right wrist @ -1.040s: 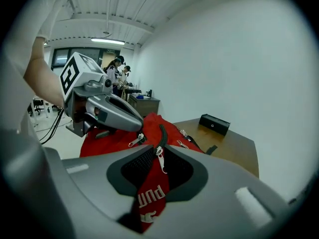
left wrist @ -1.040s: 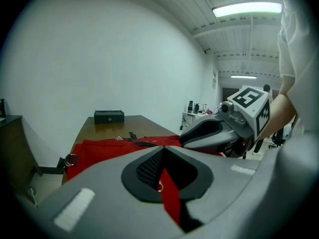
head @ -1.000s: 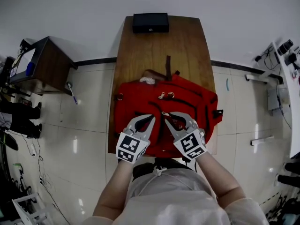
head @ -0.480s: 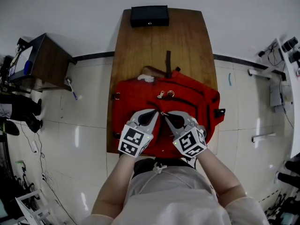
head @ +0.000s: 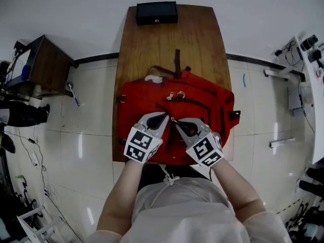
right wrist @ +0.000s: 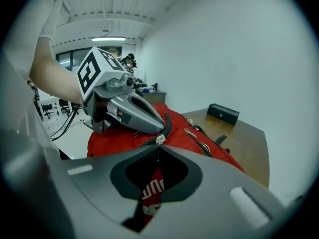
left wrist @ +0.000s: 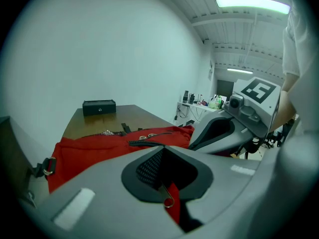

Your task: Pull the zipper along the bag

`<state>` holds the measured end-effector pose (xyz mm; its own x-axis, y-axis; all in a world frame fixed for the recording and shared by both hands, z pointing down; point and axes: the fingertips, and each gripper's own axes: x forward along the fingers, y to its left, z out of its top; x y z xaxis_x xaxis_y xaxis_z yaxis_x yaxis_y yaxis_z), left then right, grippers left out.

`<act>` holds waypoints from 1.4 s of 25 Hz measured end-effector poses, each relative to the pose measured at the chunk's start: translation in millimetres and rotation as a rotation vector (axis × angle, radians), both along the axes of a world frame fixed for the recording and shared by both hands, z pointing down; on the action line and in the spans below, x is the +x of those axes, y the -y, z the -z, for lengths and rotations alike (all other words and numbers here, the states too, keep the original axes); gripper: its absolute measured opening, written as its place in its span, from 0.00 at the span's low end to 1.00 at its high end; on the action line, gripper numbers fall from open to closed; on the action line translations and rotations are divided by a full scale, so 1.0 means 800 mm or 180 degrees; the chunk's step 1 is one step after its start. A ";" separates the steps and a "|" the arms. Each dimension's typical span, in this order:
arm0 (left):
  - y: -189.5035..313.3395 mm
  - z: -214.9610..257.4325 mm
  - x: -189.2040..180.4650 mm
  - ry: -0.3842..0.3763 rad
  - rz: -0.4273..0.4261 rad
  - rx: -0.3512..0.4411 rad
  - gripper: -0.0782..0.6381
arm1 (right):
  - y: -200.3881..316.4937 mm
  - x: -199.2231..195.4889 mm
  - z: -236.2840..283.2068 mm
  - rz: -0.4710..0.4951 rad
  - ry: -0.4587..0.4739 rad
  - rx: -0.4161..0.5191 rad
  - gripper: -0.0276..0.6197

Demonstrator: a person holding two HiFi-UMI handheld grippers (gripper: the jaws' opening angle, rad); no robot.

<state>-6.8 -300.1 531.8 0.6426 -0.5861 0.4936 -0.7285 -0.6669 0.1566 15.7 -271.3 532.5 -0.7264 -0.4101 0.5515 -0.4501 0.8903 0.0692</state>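
A red bag lies flat on the near half of the wooden table. Its black zipper track curves over the top face. My right gripper is shut on the small metal zipper pull, which sticks out just past its tips. My left gripper sits right beside it, its tips shut on the bag's fabric next to the zipper track. In the right gripper view the left gripper presses down onto the track. Two other metal pulls lie farther back on the bag.
A black box stands at the table's far end. A dark strap runs from the bag toward it. A dark side table stands on the tiled floor to the left. The person's body is at the table's near edge.
The right gripper's jaws have closed on the zipper pull. Both grippers have drawn closer together at the middle of the bag.
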 end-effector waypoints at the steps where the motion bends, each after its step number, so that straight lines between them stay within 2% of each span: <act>1: 0.000 0.000 0.001 -0.0019 -0.0025 -0.0019 0.12 | -0.001 0.001 0.001 -0.0010 -0.0004 -0.0017 0.06; 7: -0.003 -0.001 0.001 -0.0113 -0.0179 -0.0141 0.12 | -0.012 0.001 0.004 -0.0062 -0.0167 0.0054 0.06; 15: -0.006 -0.002 0.003 -0.0099 -0.0282 -0.0153 0.12 | -0.039 0.002 -0.007 -0.0175 -0.0246 -0.0046 0.06; 29: -0.005 -0.003 -0.003 -0.0090 -0.0420 -0.0149 0.12 | -0.122 -0.012 -0.046 -0.0160 -0.0188 -0.0735 0.06; 35: -0.004 -0.002 -0.006 -0.0085 -0.0455 -0.0115 0.12 | -0.172 -0.029 -0.067 -0.0083 -0.0195 -0.1189 0.06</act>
